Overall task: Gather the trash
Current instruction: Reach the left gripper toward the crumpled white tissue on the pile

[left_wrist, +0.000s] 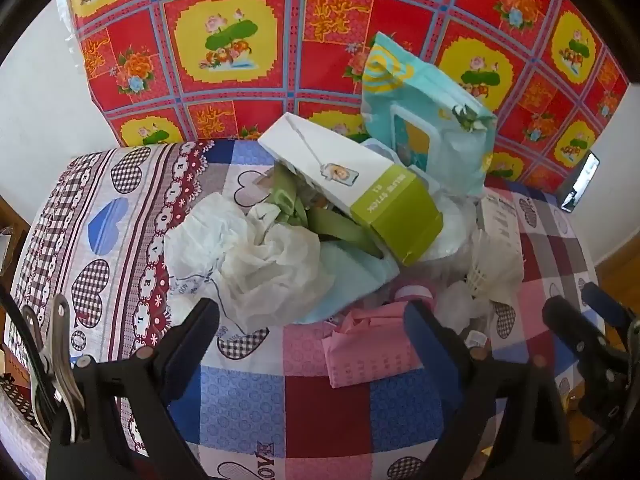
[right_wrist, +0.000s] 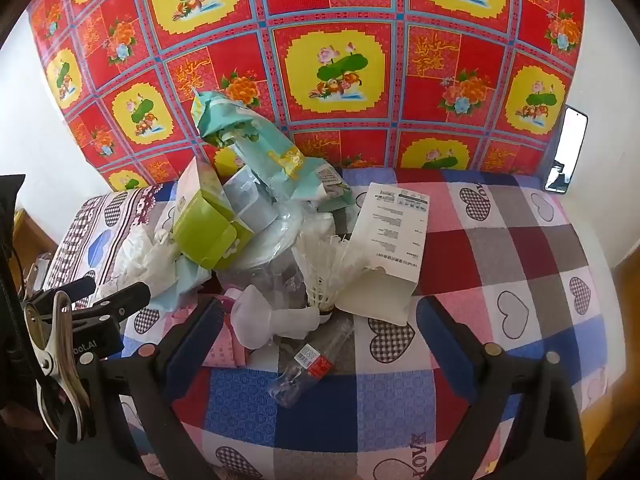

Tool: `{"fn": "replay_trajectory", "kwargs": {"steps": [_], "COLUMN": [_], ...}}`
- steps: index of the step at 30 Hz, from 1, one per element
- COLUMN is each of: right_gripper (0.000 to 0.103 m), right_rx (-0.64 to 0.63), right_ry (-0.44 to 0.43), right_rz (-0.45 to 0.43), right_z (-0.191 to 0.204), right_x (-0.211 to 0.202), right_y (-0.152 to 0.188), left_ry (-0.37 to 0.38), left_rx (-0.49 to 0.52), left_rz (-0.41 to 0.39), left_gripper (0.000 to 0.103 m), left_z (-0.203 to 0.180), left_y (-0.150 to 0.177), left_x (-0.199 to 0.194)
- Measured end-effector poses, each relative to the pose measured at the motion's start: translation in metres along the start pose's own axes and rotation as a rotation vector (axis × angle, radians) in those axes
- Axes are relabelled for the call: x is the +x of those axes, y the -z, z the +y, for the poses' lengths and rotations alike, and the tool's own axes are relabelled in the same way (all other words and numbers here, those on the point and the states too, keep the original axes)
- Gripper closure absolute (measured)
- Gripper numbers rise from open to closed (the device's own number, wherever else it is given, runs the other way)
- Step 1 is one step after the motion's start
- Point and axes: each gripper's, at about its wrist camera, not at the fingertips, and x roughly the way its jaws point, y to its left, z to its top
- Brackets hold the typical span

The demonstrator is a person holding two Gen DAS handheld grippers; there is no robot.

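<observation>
Patchwork heart-print bed (right_wrist: 500, 248) holds trash heap at 12 o'clock; both tongs (left_wrist: 312, 328) (right_wrist: 324, 324) wide, empty; next: grab crushed clear plastic bottle (right_wrist: 310, 364).

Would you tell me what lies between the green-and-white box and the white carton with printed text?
In the right wrist view, a shuttlecock and clear plastic wrap lie between the green-and-white box and the white carton.
</observation>
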Motion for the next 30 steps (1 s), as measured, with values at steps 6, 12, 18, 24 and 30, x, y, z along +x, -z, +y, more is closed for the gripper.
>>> {"fn": "replay_trajectory", "kwargs": {"steps": [6, 12, 18, 24, 30], "right_gripper": [0.004, 0.004, 0.004, 0.004, 0.004], "right_rx": [0.009, 0.021, 0.027, 0.016, 0.013], "right_ry": [0.002, -0.003, -0.012, -0.019, -0.022], "right_rz": [-0.002, 0.003, 0.003, 0.004, 0.008], "right_z": [-0.002, -0.008, -0.008, -0.006, -0.004], "right_x": [0.0, 0.002, 0.001, 0.001, 0.001], "right_y": [0.0, -0.001, 0.0, 0.001, 0.001], "left_ry": [-0.003, -0.008, -0.027, -0.042, -0.035], "left_rx": [-0.013, -0.054, -0.075, -0.096, -0.1], "left_rz": [0.005, -0.006, -0.021, -0.016, 0.0], "left_gripper": [0.007, 0.007, 0.007, 0.007, 0.007], "left_z": [0.004, 0.017, 0.029, 0.045, 0.059], "left_y": [-0.002, -0.007, -0.01, -0.012, -0.011], "left_x": [0.0, 0.0, -0.002, 0.0, 0.005]}}
